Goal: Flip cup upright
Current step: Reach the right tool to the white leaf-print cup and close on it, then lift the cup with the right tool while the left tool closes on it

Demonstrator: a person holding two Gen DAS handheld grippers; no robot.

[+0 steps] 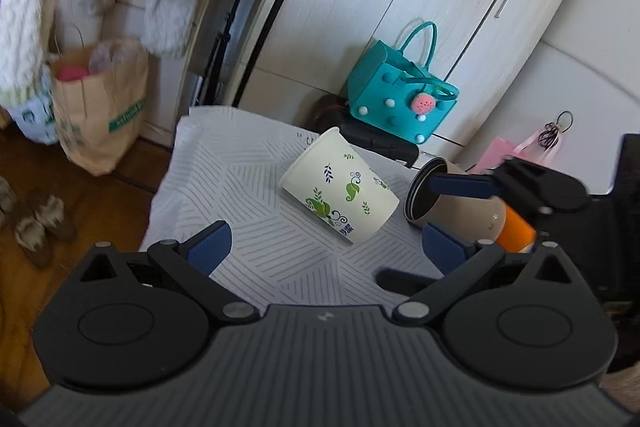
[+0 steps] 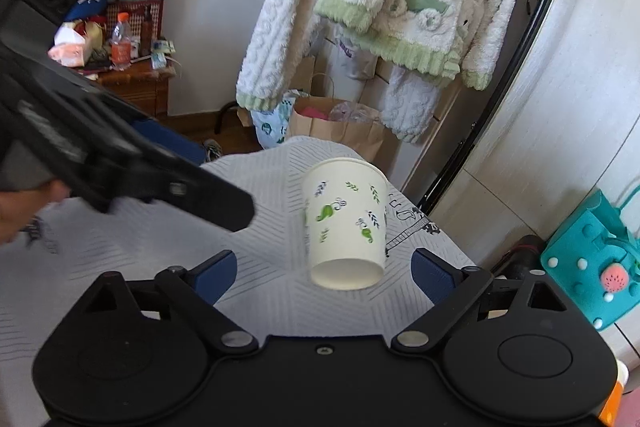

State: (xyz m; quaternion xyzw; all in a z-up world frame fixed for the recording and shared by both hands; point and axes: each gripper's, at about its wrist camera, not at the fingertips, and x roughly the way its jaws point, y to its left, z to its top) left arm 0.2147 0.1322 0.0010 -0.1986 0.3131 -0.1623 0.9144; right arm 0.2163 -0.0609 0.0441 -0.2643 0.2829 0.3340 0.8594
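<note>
A white paper cup (image 1: 340,185) with green and blue leaf prints lies on its side on the white patterned table cloth (image 1: 224,183). In the right wrist view the cup (image 2: 346,227) has its base toward the camera. My left gripper (image 1: 326,247) is open and empty, just short of the cup. My right gripper (image 2: 324,275) is open and empty, with the cup's base between and just beyond its blue fingertips (image 2: 434,277). The right gripper's finger (image 1: 460,185) shows in the left wrist view, to the right of the cup.
A beige and orange tumbler (image 1: 464,207) lies to the right of the cup. A teal bag (image 1: 396,99) stands behind the table by white cabinets. A paper bag (image 1: 100,107) and slippers (image 1: 36,223) are on the wooden floor at left. Robes (image 2: 384,7) hang behind.
</note>
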